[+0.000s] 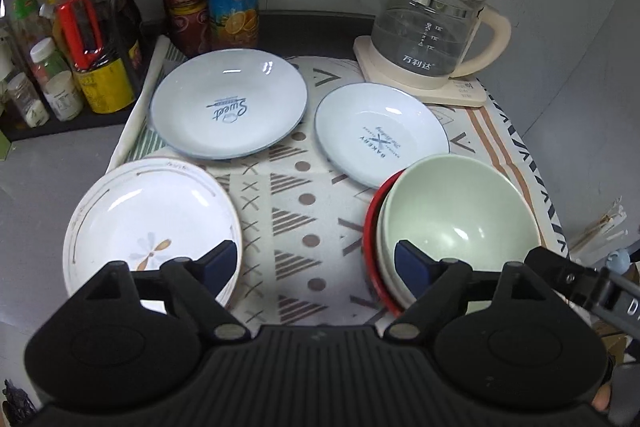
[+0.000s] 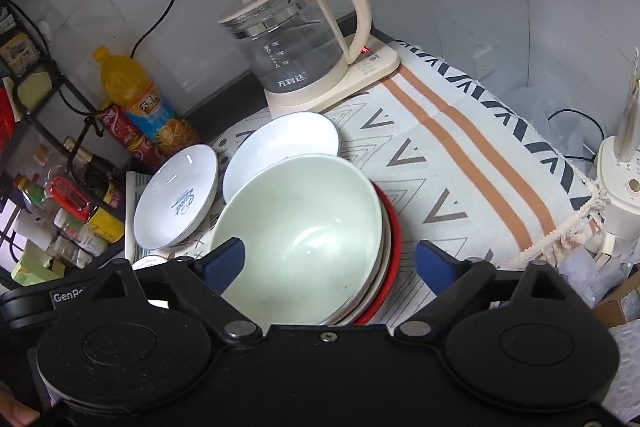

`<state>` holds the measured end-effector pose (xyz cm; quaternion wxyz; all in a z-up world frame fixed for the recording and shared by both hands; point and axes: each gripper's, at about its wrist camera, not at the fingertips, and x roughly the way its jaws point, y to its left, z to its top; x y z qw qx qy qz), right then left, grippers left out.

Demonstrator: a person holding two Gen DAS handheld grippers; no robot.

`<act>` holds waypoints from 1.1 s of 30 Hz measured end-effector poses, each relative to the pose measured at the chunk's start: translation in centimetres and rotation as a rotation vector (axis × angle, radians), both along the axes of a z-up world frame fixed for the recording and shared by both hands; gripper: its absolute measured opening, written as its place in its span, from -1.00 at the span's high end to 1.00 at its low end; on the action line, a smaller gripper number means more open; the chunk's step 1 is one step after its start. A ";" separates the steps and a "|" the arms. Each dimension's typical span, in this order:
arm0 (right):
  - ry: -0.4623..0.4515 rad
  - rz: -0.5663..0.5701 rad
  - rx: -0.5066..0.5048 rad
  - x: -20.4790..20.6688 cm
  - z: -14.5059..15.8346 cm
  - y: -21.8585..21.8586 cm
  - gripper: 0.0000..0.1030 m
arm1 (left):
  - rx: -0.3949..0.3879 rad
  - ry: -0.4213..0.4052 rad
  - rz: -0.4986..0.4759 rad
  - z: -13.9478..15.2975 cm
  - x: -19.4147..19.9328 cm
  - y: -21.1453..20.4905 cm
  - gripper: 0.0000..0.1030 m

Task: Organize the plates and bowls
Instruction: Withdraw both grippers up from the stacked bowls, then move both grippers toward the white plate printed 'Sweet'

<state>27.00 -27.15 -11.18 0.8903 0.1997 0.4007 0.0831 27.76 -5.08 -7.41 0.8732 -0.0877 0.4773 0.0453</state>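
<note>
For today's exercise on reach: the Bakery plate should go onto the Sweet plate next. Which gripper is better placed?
Left gripper, probably: open, empty, facing the Bakery plate and Sweet plate.

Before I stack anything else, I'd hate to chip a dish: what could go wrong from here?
1. The green bowl sits tilted on the nested bowls and red bowl; the open right tool straddles its rim and could tip the stack.
2. The BAKERY plate lies close against that stack, so a shifted bowl may knock it.
3. The flower plate overhangs the cloth's left edge, near the open left tool.
</note>
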 end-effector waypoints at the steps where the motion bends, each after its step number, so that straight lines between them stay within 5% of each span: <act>1: 0.000 0.002 0.003 -0.1 0.0 0.1 -0.89 | 0.000 0.000 0.001 0.0 -0.4 0.3 -0.65; 33: -0.126 0.300 -0.055 -1.9 1.7 8.6 -0.99 | 0.056 -0.002 0.192 0.4 -7.9 10.2 -0.66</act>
